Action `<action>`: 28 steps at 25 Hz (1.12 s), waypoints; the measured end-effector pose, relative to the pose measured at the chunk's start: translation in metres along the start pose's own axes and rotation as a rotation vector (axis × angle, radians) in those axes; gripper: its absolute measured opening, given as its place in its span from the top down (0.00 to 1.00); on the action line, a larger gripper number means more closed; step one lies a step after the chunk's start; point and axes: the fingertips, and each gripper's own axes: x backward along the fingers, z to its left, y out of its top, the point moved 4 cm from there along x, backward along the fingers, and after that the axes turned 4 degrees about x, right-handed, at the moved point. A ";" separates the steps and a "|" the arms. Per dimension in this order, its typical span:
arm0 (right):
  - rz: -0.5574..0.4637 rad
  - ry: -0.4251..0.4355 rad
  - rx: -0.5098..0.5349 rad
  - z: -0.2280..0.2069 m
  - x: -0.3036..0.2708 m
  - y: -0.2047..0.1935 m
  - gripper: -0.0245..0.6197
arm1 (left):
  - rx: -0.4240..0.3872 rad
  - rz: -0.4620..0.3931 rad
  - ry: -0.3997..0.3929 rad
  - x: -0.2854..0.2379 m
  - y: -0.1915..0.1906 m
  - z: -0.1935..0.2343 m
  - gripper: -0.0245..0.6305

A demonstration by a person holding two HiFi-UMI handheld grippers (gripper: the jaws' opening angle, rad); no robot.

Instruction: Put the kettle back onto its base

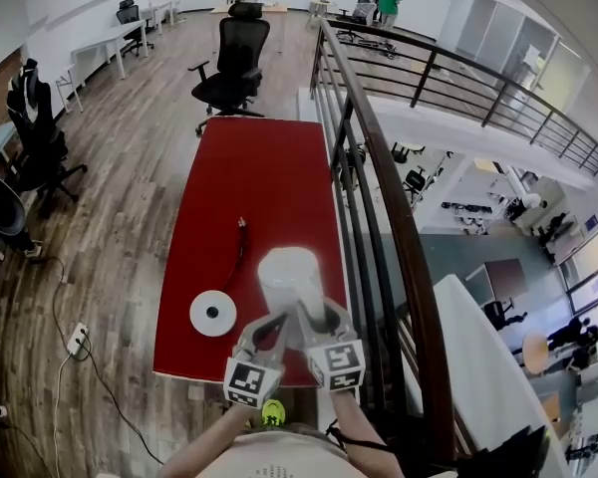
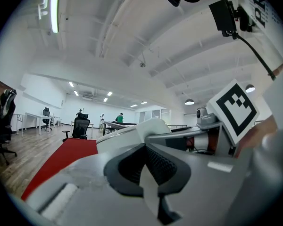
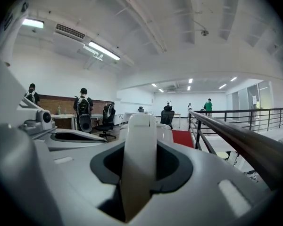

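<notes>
Kettle gripped by both grippers, base waiting to its left

Kettle [image 1: 289, 279], white and upright, sits low in the middle of the head view, over the near end of the red table [image 1: 259, 157]. Its round white base [image 1: 213, 313] lies flat on the table just to the lower left of it, apart from it, with a dark cord [image 1: 241, 249] running away toward the top of the frame.

The 2 grippers meet at the kettle's near side. The right gripper [image 1: 312, 319] is clamped on the kettle's handle [image 3: 139, 164], a broad white strip that fills the gap between its dark pads in the right gripper view. The left gripper [image 1: 272, 327] is closed on a thin white edge of the kettle, wedged between its pads in the left gripper view. Whether the kettle's bottom is clear of the table cannot be told from these views.

The step in hand looks like the carry: the grasp is made and the kettle is not yet on its base. The next move calls for shifting it toward the lower left of the head view, kept upright and centred over the disc, then lowered straight down. With 2 grippers on 1 handle, both must travel together, or the kettle may twist or land off-centre
</notes>
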 end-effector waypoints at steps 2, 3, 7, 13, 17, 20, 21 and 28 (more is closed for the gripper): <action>-0.015 0.006 0.011 0.003 -0.002 0.007 0.77 | -0.008 -0.014 0.003 0.000 0.007 0.001 0.97; -0.019 0.012 0.017 0.005 -0.003 0.012 0.77 | -0.011 -0.019 0.006 0.000 0.011 0.003 0.97; -0.029 0.024 0.018 0.008 -0.005 0.019 0.77 | -0.016 -0.023 0.024 0.002 0.016 0.007 0.97; -0.030 0.050 0.015 0.015 -0.009 0.022 0.77 | -0.020 -0.025 0.037 0.005 0.018 0.009 0.97; -0.021 0.060 0.011 0.016 -0.010 0.024 0.77 | -0.017 -0.024 0.050 0.009 0.020 0.012 0.97; -0.020 0.071 0.017 0.021 -0.014 0.029 0.77 | -0.010 -0.024 0.066 0.013 0.023 0.019 0.97; -0.022 0.077 0.021 0.024 -0.016 0.031 0.77 | -0.009 -0.023 0.072 0.014 0.023 0.023 0.97; -0.030 0.110 0.014 0.046 -0.036 0.036 0.77 | -0.006 -0.013 0.095 0.025 0.020 0.043 0.97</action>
